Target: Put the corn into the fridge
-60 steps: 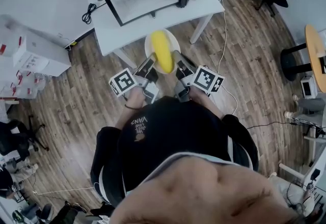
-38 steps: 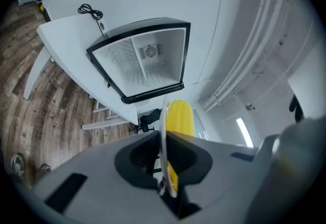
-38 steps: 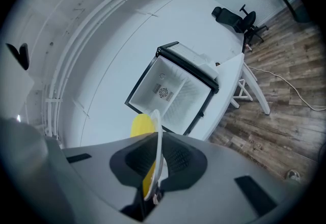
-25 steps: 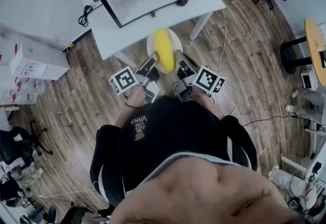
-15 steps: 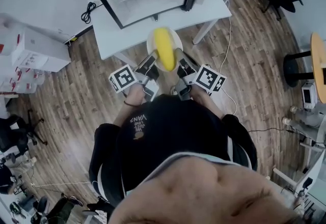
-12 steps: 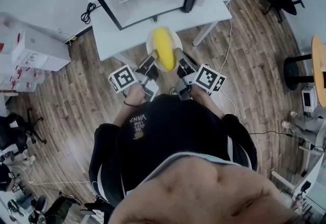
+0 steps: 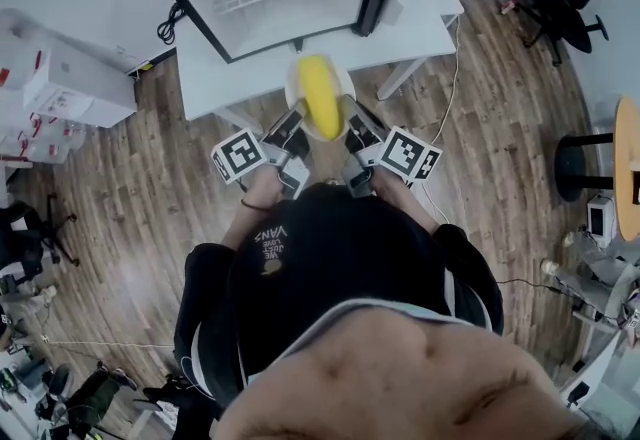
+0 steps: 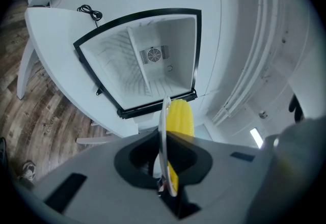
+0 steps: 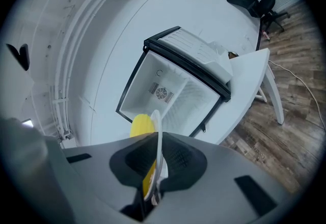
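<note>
Corn (image 7: 318, 96) on white plate (image 7: 294, 84), left claw (image 7: 296, 124) and right claw (image 7: 352, 124) clenched on its rim, fridge (image 7: 262, 10) open

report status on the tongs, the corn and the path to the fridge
Left tongs and right tongs both shut on the plate rim. Corn on the plate, short of the fridge. Fridge open, nothing seen in the way.

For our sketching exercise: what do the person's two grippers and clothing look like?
The left gripper and right gripper have grey bodies with dark-lined jaws. Each carries a white cube with black square markers. The person wears a black top with white lettering.
</note>
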{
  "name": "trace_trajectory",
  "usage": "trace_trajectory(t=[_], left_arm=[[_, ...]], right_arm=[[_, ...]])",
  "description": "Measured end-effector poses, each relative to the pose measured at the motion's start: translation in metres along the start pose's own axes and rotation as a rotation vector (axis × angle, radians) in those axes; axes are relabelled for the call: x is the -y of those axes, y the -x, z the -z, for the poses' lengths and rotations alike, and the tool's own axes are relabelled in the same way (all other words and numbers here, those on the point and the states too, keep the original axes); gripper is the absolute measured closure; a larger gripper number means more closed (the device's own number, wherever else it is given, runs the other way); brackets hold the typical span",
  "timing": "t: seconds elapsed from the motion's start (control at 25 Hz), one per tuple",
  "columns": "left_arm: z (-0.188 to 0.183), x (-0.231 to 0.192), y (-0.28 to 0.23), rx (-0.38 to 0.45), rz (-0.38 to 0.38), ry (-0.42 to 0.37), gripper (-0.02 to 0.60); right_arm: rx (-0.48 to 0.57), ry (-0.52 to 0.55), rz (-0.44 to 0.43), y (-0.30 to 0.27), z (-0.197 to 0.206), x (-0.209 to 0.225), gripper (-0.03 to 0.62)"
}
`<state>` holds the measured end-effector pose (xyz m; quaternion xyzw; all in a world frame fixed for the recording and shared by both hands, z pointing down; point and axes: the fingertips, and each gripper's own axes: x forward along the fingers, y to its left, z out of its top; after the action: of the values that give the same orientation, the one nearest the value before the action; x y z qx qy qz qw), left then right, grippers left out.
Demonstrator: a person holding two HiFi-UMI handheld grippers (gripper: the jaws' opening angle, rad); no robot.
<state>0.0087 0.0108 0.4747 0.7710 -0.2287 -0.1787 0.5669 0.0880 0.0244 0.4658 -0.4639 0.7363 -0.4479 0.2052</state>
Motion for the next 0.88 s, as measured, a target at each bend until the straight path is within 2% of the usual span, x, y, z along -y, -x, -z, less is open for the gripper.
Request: trace_trajectory(t=[0.16,0.32,0.48,0.88], left_arm=[[0.003,-0.004,-0.008,0.029,-0.008,0.009,0.546],[0.003,-0.015,-0.006,0.045,-0.056,0.011,0.546],[-0.002,-0.016,-0.013,0.051,-0.046,0.021,0.546],[-0.049,-0.022,-0.030,0.038,-0.036,0.012,0.546]], right_arm=[[-0.033,0.009,-0.008,-0.002,-0.005,0.009,0.566],[-0.052,0.010,-0.013,-0.005,-0.007,0.012,0.566],[-0.057,0.005,-0.013,-0.012,-0.010,0.016,0.566],[-0.044,0.010,-0.005,-0.057,-0.027,0.012,0.566]])
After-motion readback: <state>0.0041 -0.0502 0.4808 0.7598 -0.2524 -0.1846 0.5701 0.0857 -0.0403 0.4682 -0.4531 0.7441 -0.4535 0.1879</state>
